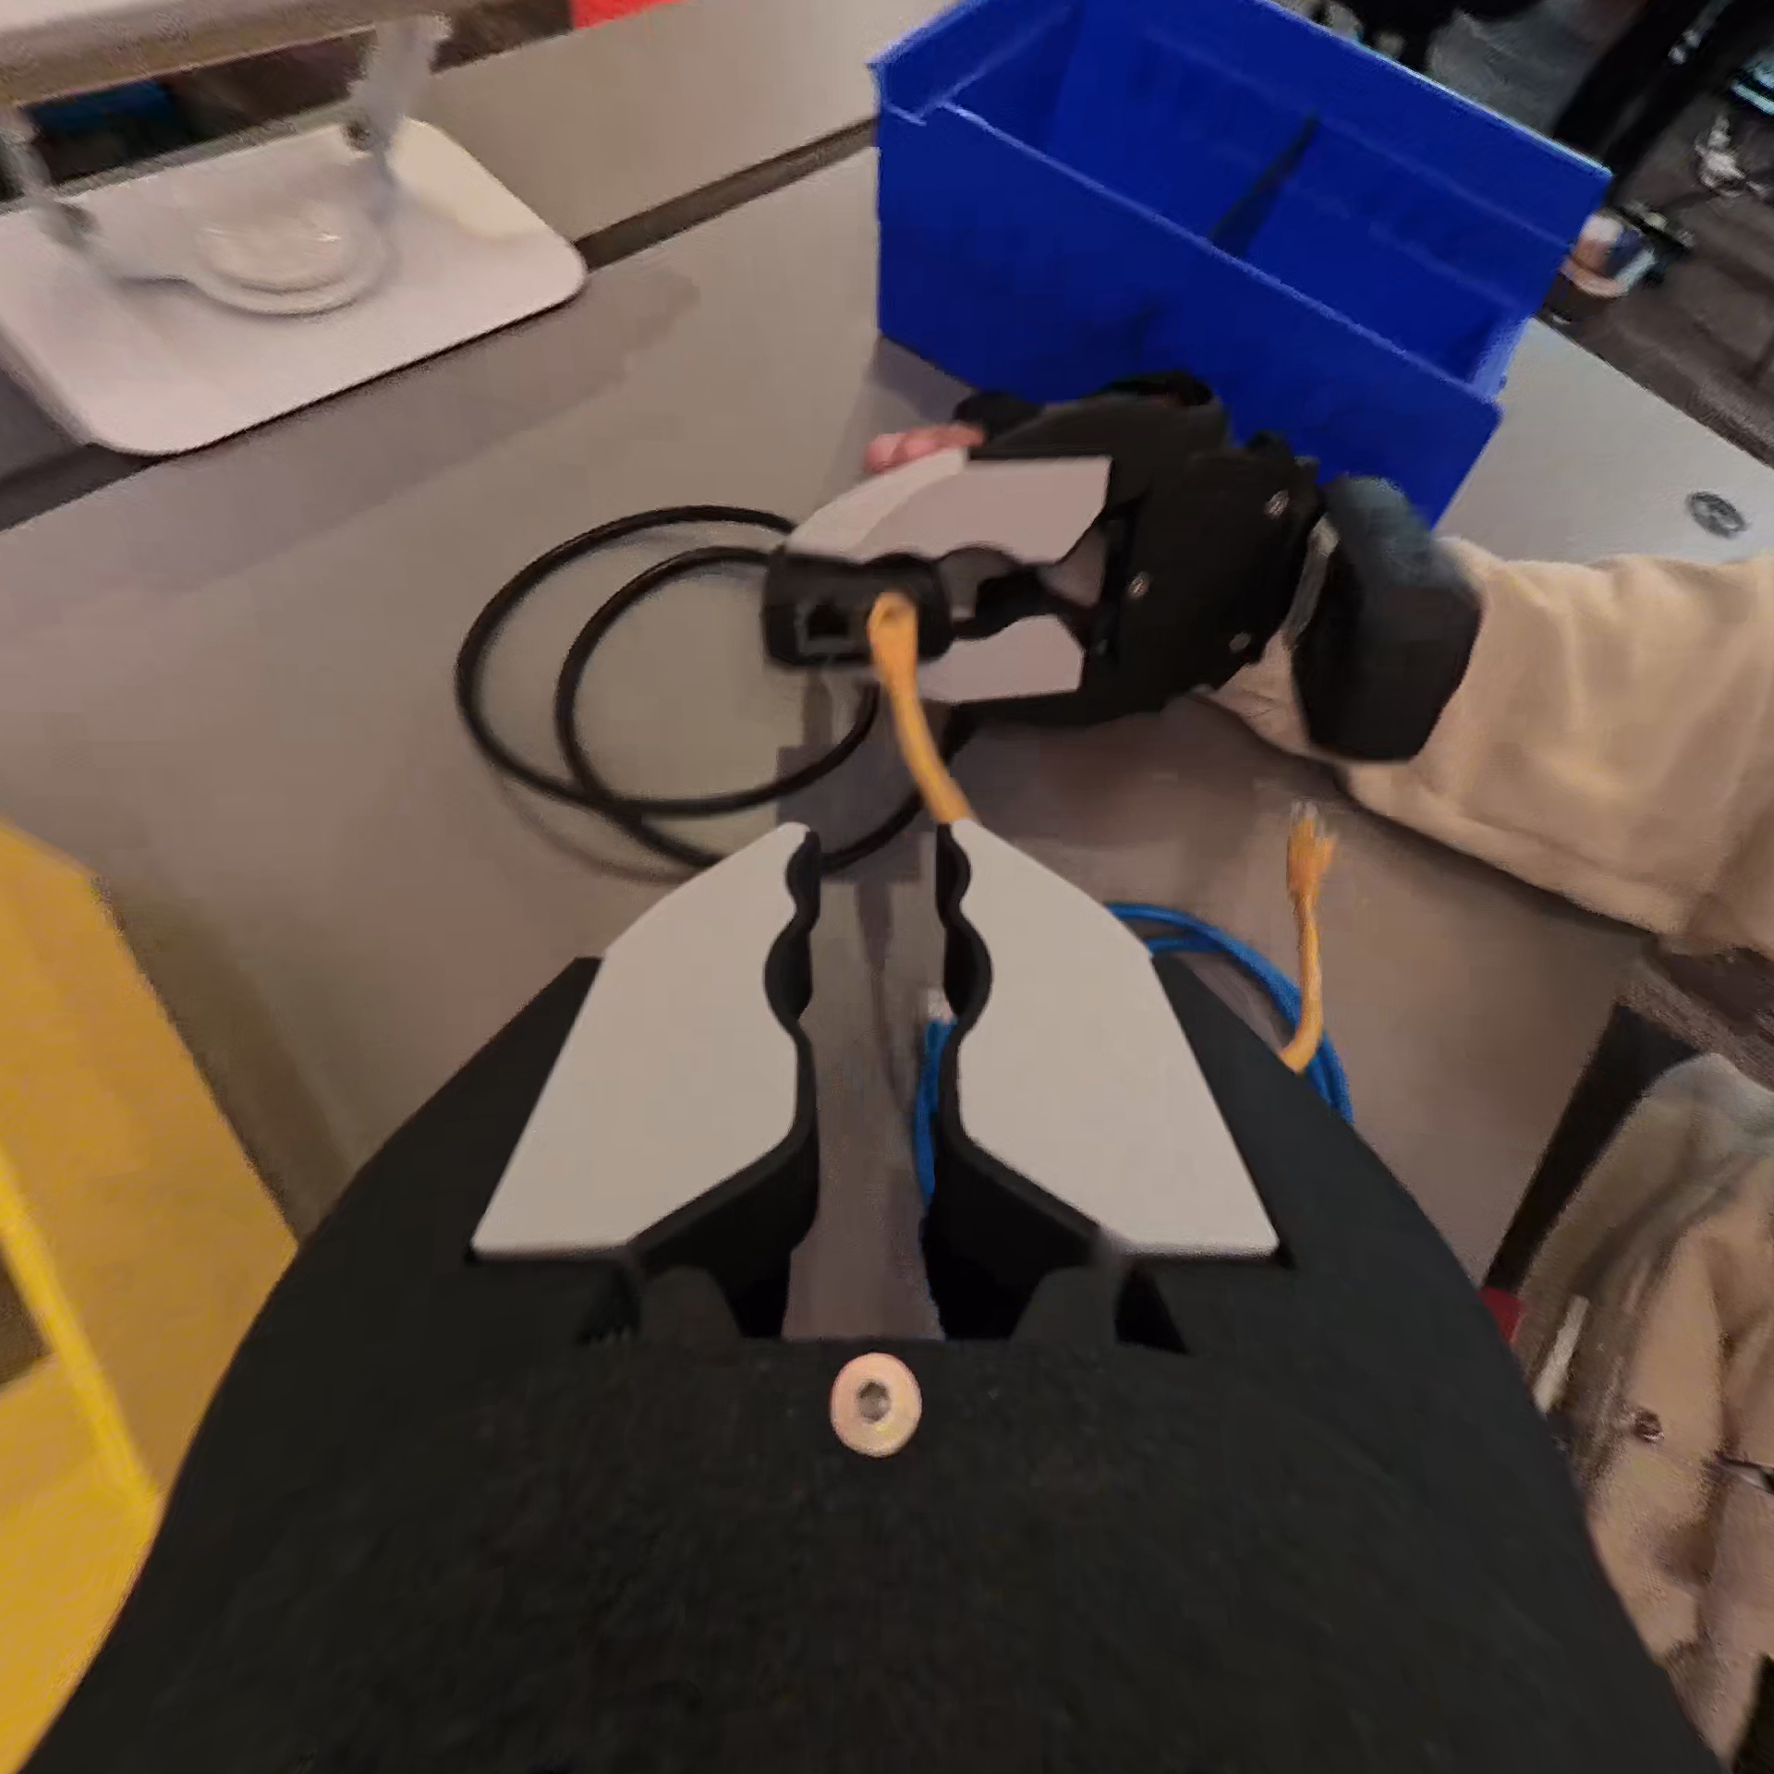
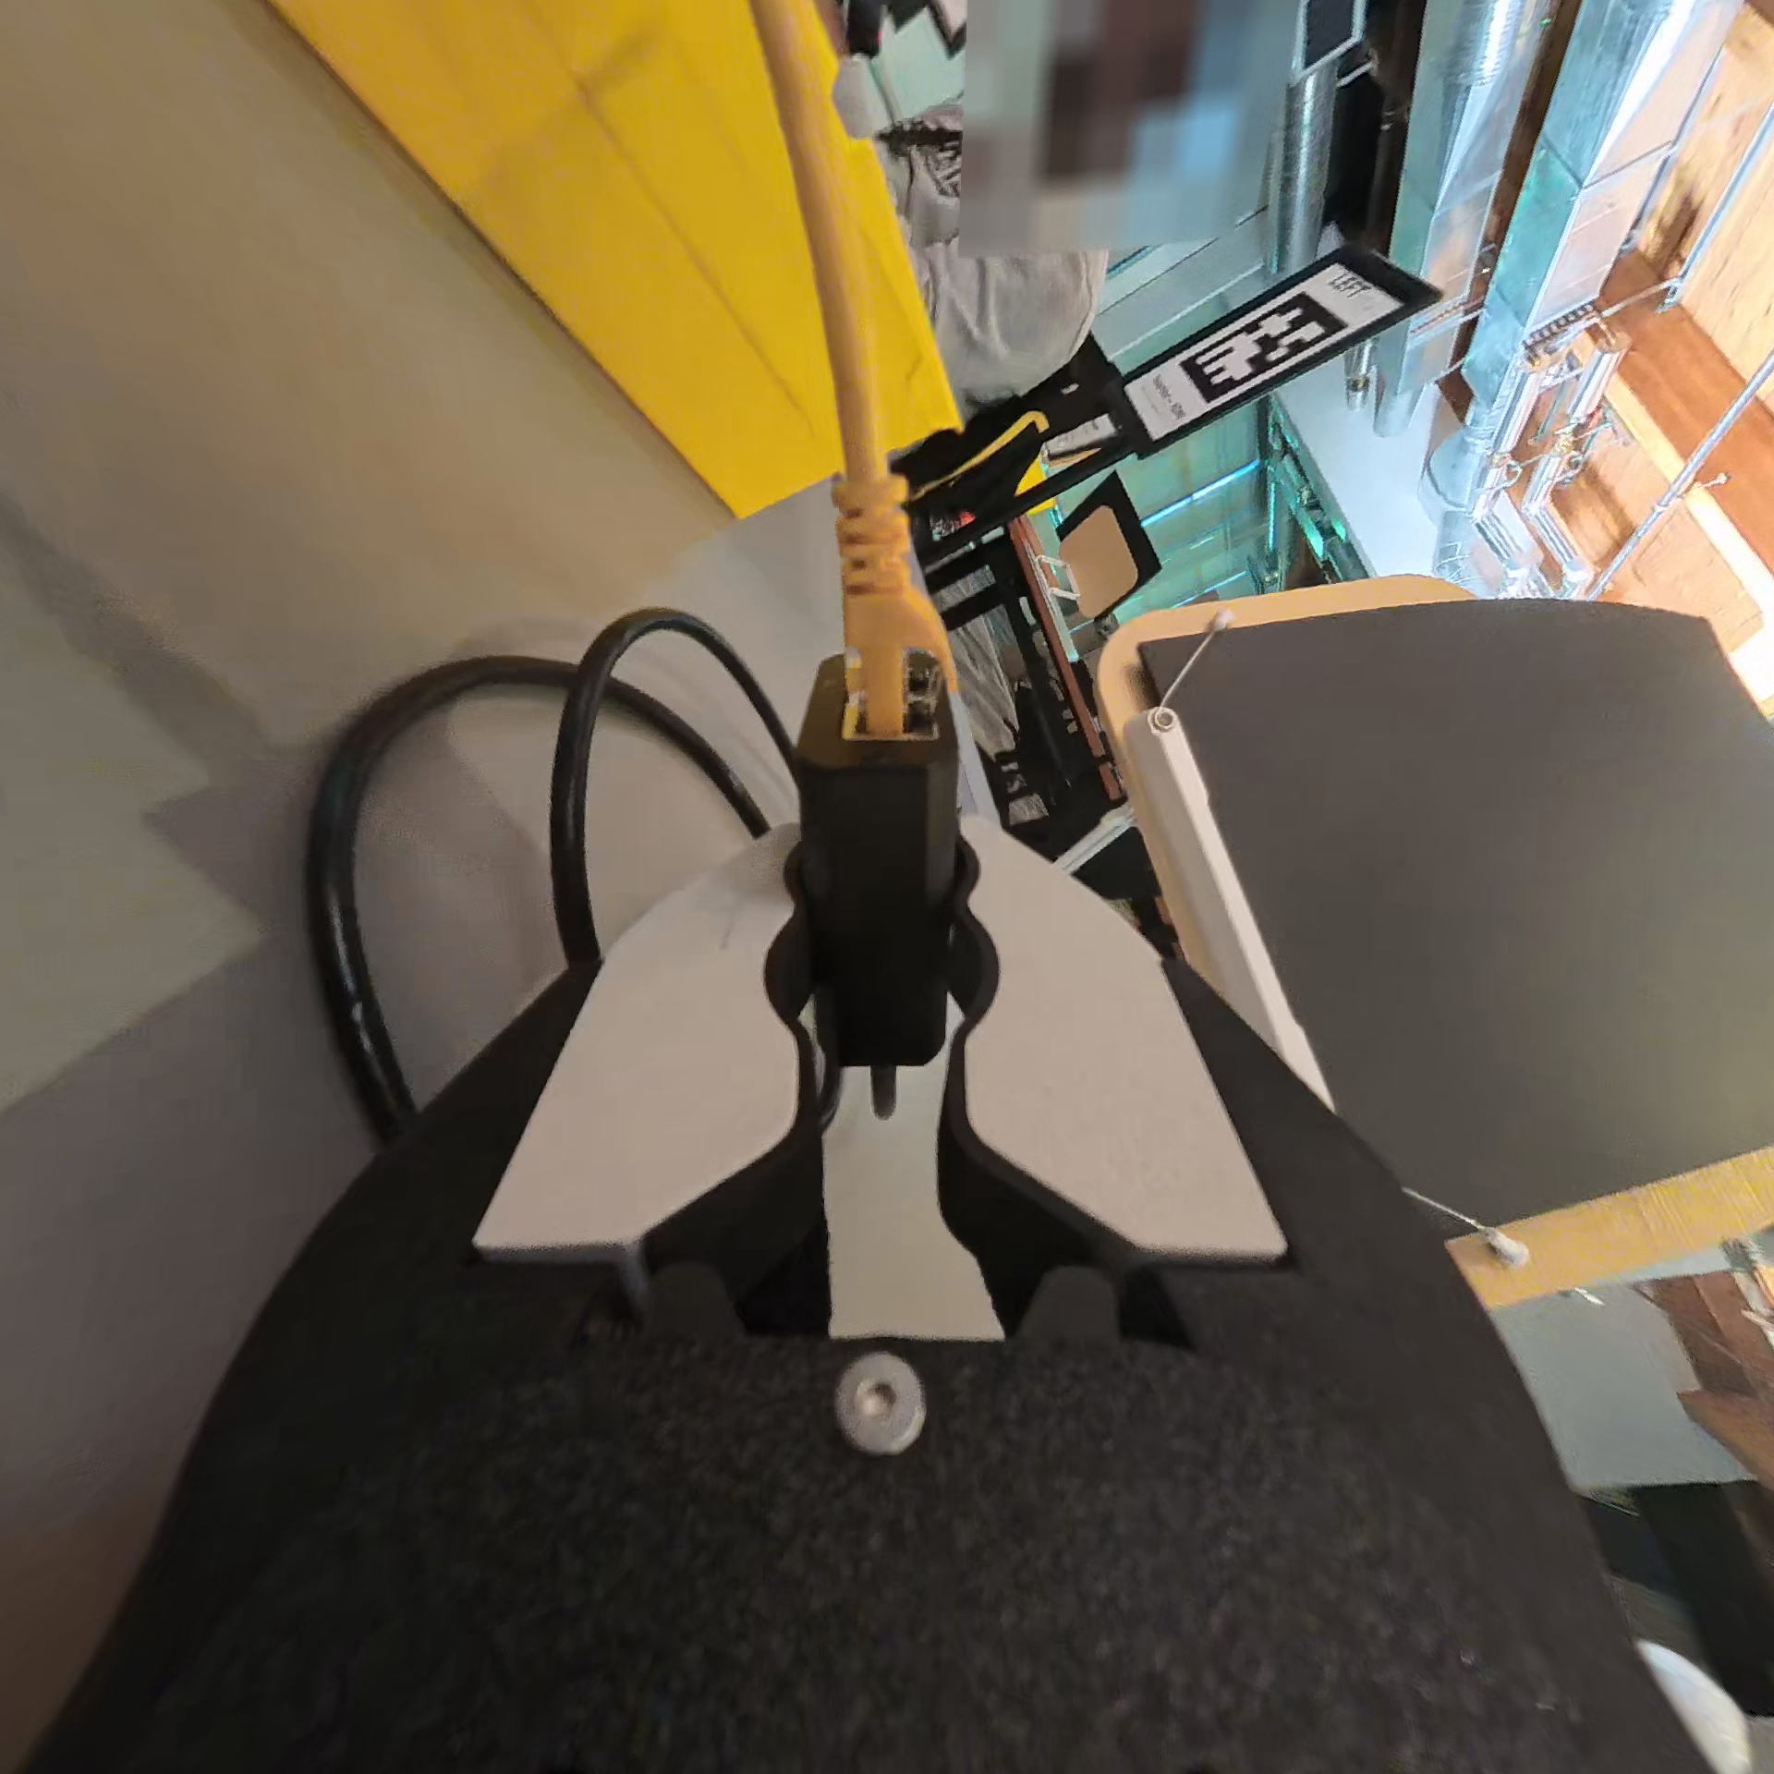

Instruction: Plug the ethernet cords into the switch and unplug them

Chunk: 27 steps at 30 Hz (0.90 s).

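I judge we are mid-cycle: the yellow ethernet cord (image 2: 869,538) sits plugged into a port of the small black switch (image 2: 878,864), so either the seating has just finished or the unplugging is due. My right tongs (image 2: 878,898) are pinching the switch by its body, at centre of the right wrist view, port face pointing away from the camera. In the left wrist view my left tongs (image 1: 878,845) are spread with nothing between them; the yellow cord runs past the tip of the right-hand finger, and I cannot tell whether it touches. The switch hangs above the table (image 1: 288,768) at centre frame, held sideways by the right hand (image 1: 1382,634), forearm coming in from the right edge. A blue cord (image 1: 1238,960) and the yellow cord's free plug (image 1: 1310,850) lie lower right. To unplug, I would need the left tongs closing at the plug's boot and the latch pressed before pulling straight out.
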{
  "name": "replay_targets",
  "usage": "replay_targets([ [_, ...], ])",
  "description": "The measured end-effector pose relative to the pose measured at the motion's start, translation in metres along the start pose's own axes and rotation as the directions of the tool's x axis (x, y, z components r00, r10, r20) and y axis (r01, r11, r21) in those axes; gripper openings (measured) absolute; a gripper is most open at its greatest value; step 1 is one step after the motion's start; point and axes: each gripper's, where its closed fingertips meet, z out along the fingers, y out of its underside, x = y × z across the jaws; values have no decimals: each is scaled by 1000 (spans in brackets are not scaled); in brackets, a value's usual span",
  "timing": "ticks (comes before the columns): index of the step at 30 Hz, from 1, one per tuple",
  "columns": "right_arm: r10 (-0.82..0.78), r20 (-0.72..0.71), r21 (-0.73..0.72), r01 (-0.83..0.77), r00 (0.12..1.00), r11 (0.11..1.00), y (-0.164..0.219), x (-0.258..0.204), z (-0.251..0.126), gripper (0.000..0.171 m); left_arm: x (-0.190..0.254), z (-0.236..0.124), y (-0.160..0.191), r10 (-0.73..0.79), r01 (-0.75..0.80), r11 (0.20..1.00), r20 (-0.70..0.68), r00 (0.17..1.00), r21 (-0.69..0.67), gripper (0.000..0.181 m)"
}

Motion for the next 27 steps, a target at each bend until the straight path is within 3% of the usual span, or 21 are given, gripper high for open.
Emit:
replay_targets([
  [1,24,2,20,-24,1000,999,-3,2,-1,24,-2,-6,11,-16,15,1000,23,1000,25,24],
  [4,52,4,65,-52,999,997,-9,4,-4,24,6,-6,60,-55,53,997,36,998,52,24],
  [8,48,14,59,-49,999,997,-9,2,-3,24,26,14,126,-52,59,983,42,998,-173,22],
  [19,83,31,64,-85,996,994,-10,2,-3,24,22,35,136,150,-104,954,148,978,-279,20],
  [27,75,39,58,-77,996,995,-10,0,-3,24,22,37,136,158,-110,955,159,975,-275,10],
])
